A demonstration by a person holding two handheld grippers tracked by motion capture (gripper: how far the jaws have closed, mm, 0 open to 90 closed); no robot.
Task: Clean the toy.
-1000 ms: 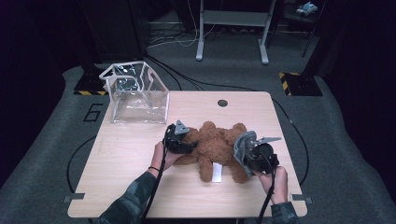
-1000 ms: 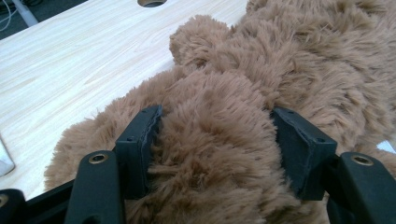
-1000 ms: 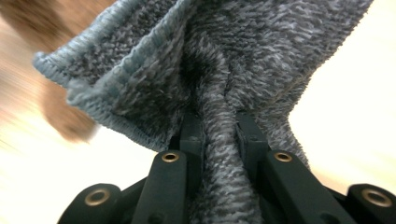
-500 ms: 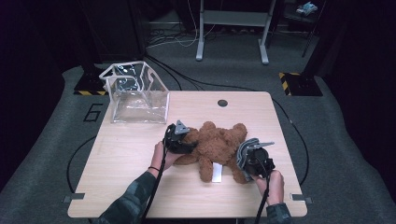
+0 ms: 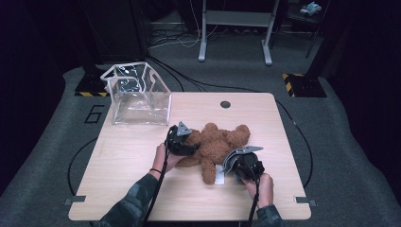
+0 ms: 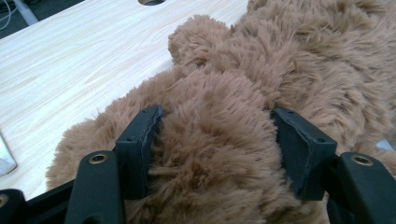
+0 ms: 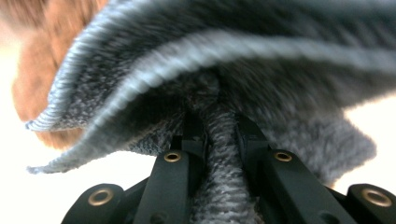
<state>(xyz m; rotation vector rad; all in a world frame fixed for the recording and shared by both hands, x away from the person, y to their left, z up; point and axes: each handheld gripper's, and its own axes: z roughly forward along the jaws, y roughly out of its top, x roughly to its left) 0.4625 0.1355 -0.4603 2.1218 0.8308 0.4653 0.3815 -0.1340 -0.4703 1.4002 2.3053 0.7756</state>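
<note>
Landmark for all positions: the brown teddy bear, lying flat near the middle of the worktop.

Nearest the person, the right hand holds the right claw at the bear's near right side, just beside its lower leg. In the right gripper view, the right claw has its 2 jaws drawn close together, clamped on a bunched fold of grey knitted cloth; the cloth fans out above the jaws, and a blurred patch of brown fur shows beyond its left edge. A small white tag lies on the worktop, touching the bear's near leg.

At the bear's left side, the left hand holds the left claw against the bear's limb. In the left gripper view, the left claw has its 2 jaws set partly apart with a thick roll of brown fur between them; both pads press into the fur, so the claw is clamped on the bear.

Beyond the bear, a round dark hole sits in the worktop. Further left of the bear, at the far left corner of the worktop, a clear plastic bag stands upright and open-topped, well apart from the bear.

On the floor beyond, a grey metal stand rests.
</note>
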